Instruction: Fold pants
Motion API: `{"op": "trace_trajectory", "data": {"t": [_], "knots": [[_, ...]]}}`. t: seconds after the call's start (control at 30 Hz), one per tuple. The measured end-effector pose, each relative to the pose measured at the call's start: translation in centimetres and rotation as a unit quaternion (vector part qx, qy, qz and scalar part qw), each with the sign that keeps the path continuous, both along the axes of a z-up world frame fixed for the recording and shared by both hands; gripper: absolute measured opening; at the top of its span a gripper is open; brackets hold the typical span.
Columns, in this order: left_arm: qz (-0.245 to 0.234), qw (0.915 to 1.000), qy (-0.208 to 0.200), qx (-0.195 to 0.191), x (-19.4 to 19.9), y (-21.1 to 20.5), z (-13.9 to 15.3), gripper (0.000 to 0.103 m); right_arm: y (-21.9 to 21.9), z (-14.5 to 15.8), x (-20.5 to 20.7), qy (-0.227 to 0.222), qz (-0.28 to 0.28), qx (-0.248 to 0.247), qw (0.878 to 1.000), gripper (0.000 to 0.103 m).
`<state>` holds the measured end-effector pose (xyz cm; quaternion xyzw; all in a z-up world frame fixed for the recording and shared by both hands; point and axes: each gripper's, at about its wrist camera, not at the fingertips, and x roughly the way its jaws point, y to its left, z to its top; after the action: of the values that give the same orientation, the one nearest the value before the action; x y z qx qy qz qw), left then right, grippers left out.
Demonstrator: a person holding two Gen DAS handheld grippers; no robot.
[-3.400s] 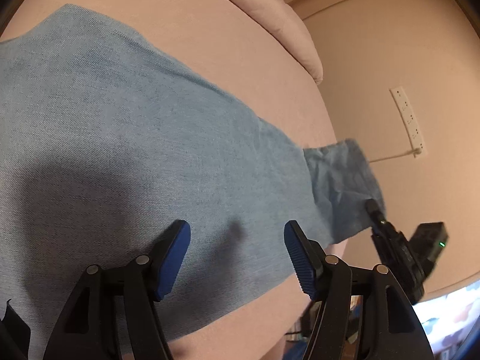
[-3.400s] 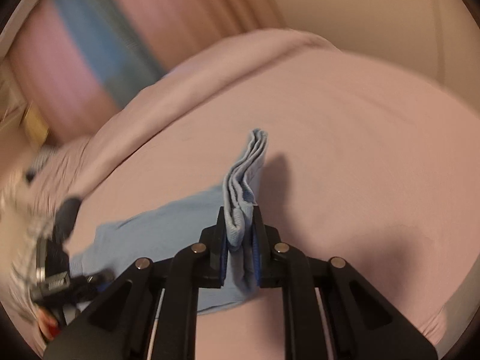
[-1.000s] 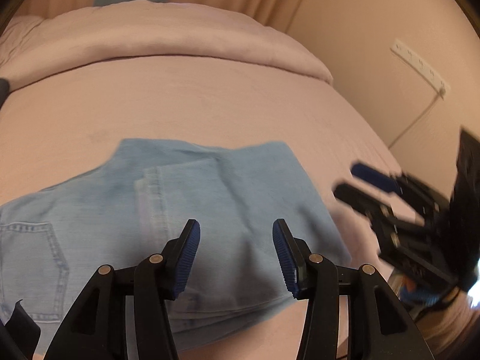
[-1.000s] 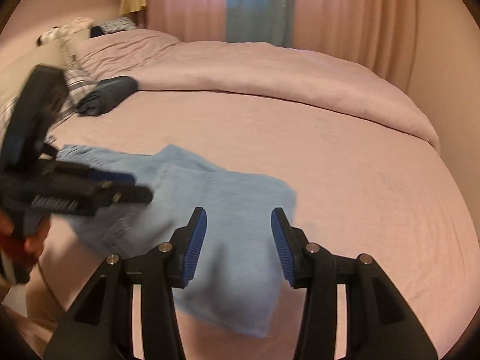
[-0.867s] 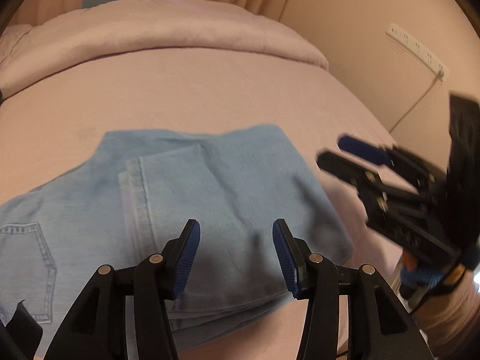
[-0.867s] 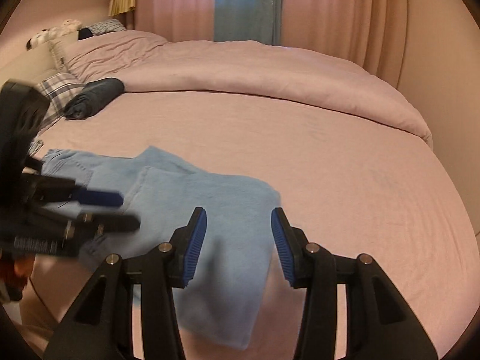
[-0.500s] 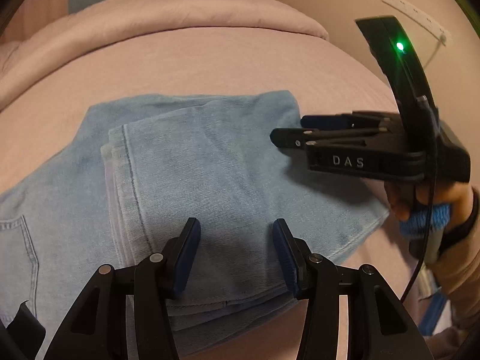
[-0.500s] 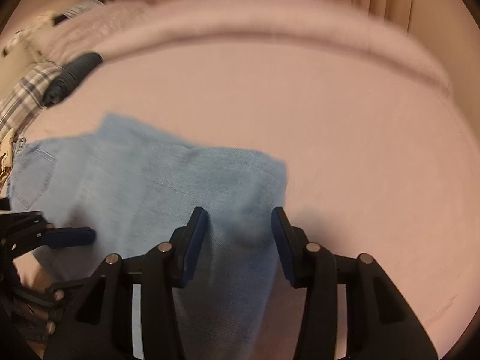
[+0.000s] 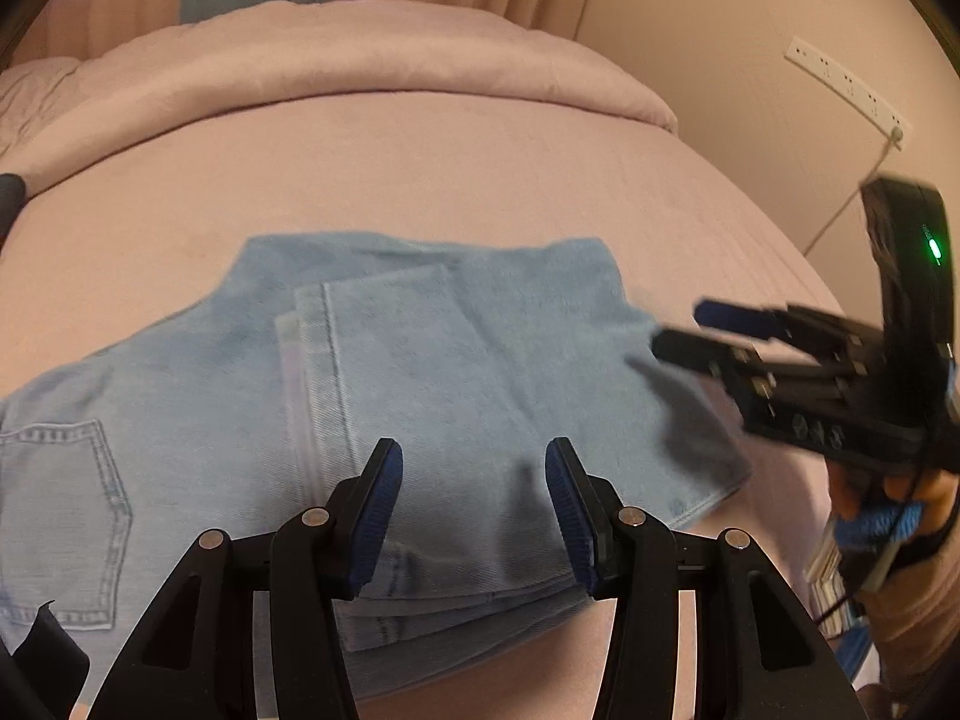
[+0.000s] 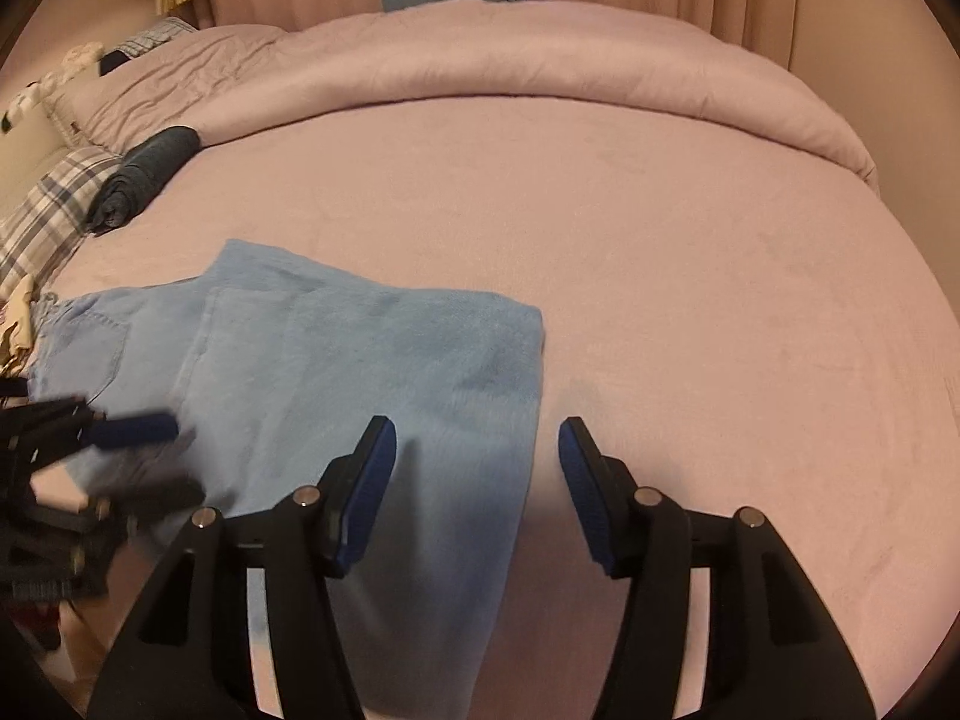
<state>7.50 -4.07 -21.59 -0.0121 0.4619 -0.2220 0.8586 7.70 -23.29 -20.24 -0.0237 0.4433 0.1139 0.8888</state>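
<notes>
Both claws hover over the bed now, and the pants, light blue denim already doubled over once with the leg hems lying on top of the seat, sit right beneath them. The left claw stands parted with nothing between its pads, the near folded edge of the denim directly under and just ahead of its tips. The right claw has just been opening its jaws, and they hold nothing; the pants' folded end lies under its left finger, its right finger over bare sheet. From either claw the bundle's long axis runs side to side, back pocket out to the left of the left claw, folded end toward the right claw. So the right claw looks nearer that end, the likely edge for the next fold, I judge. Well beyond the claws, a rolled dark garment rests beside a plaid pillow, and the bunched duvet lies farther off. Nothing stands in the way.
</notes>
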Motion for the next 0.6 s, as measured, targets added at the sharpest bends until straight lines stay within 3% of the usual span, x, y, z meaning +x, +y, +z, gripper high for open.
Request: {"op": "trace_trajectory", "data": {"t": [0.37,0.6], "knots": [[0.005,0.9996,0.018,0.021,-0.8,-1.1,-1.1,0.049,0.9,-0.4,-3.4,0.007,0.021,0.001,1.0,0.055],[0.004,0.999,0.03,0.032,-0.2,-1.3,-2.4,0.049,1.7,-3.0,-4.2,0.038,0.039,-0.005,0.999,0.054]]}}
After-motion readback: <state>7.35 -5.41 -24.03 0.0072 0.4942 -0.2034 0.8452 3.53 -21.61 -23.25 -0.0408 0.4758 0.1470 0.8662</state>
